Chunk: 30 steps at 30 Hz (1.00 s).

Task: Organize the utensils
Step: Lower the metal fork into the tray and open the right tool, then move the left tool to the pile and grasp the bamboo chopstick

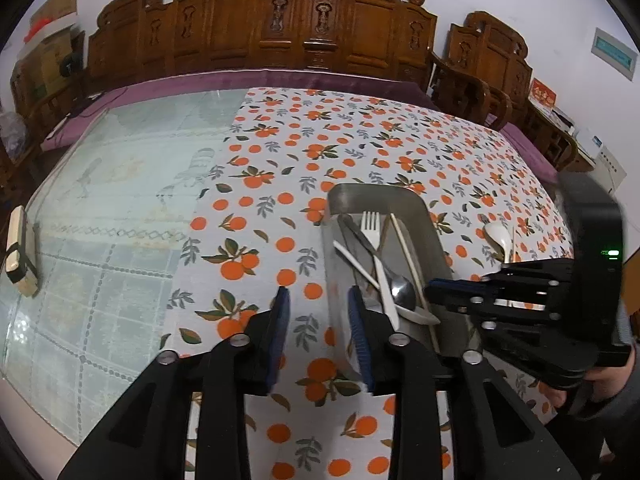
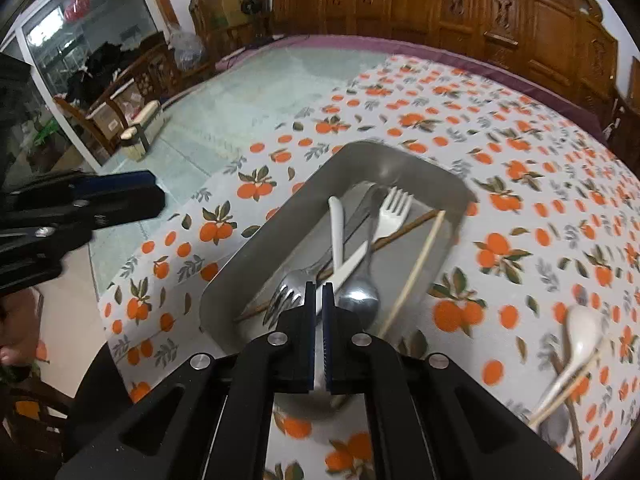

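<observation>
A metal tray (image 2: 260,244) on the orange-print cloth holds a white fork (image 2: 394,208), a white-handled utensil (image 2: 336,220), a steel spoon (image 2: 358,296), a steel fork (image 2: 286,296), a dark chopstick (image 2: 404,230) and a pale chopstick (image 2: 420,260). My right gripper (image 2: 319,292) hovers over the tray's near end, jaws shut, with nothing clearly held. My left gripper (image 1: 320,322) is open over bare cloth just left of the tray (image 1: 376,196), nothing between its pads. Out on the cloth to the right lie a white spoon (image 2: 582,328) and more chopsticks (image 2: 560,404).
Carved wooden chairs (image 1: 304,20) line the table's far side. A small wooden block (image 1: 22,252) sits at the far left on the glass-topped part of the table. A person's hand (image 1: 608,380) holds the right gripper.
</observation>
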Motion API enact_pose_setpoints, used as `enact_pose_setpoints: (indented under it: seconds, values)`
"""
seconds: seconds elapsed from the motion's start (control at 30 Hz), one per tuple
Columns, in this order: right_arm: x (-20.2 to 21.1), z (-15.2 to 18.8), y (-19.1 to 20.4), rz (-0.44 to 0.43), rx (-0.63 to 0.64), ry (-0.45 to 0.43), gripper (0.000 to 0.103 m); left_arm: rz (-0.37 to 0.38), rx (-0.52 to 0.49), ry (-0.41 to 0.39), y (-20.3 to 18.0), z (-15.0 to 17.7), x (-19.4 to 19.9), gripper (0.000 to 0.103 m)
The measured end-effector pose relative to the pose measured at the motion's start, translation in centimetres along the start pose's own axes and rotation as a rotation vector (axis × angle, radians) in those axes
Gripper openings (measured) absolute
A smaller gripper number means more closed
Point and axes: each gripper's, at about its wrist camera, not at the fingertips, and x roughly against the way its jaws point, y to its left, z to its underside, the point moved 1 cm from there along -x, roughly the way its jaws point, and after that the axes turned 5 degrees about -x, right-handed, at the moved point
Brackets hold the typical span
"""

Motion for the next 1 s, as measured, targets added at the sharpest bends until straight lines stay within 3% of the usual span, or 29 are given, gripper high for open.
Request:
enact_pose_setpoints:
  seconds: [0.17,0.27,0.37,0.43,0.7,0.77,0.83,1.0]
  values:
    - [4.0,1.6,-1.4,0.013,-0.026,-0.054,0.004,0.021,-0.021,-0.004,-1.9,-0.1,-0.1,0.036]
    - [6.2,2.8,-2.4,0.027,-0.046,-0.078,0.004,0.029,-0.035,-0.007,-3.1,-0.3,-0.1,0.043]
    - [8.0,4.0,-3.4,0.051,-0.062,-0.095,0.004,0.034,-0.044,-0.012,-4.1,-0.5,0.0,0.06]
    - [9.2,4.9,-4.3,0.066,-0.076,-0.104,0.004,0.027,-0.044,-0.021,-4.8,-0.5,0.1,0.081]
    - [12.4,8.1,-8.1,0.145,-0.127,-0.123,0.004,0.047,-0.055,-0.014,-7.8,-0.5,-0.5,0.088]
    - [13.0,8.9,-9.2,0.16,-0.15,-0.124,0.007,0.059,-0.066,-0.005,-8.8,-0.4,-0.9,0.088]
    - [13.4,9.6,-10.1,0.171,-0.168,-0.128,0.021,0.071,-0.078,0.004,-9.9,-0.3,-1.3,0.088]
    - [13.8,11.1,-12.2,0.2,-0.206,-0.116,0.022,0.104,-0.117,0.021,-12.6,-0.2,-2.4,0.088]
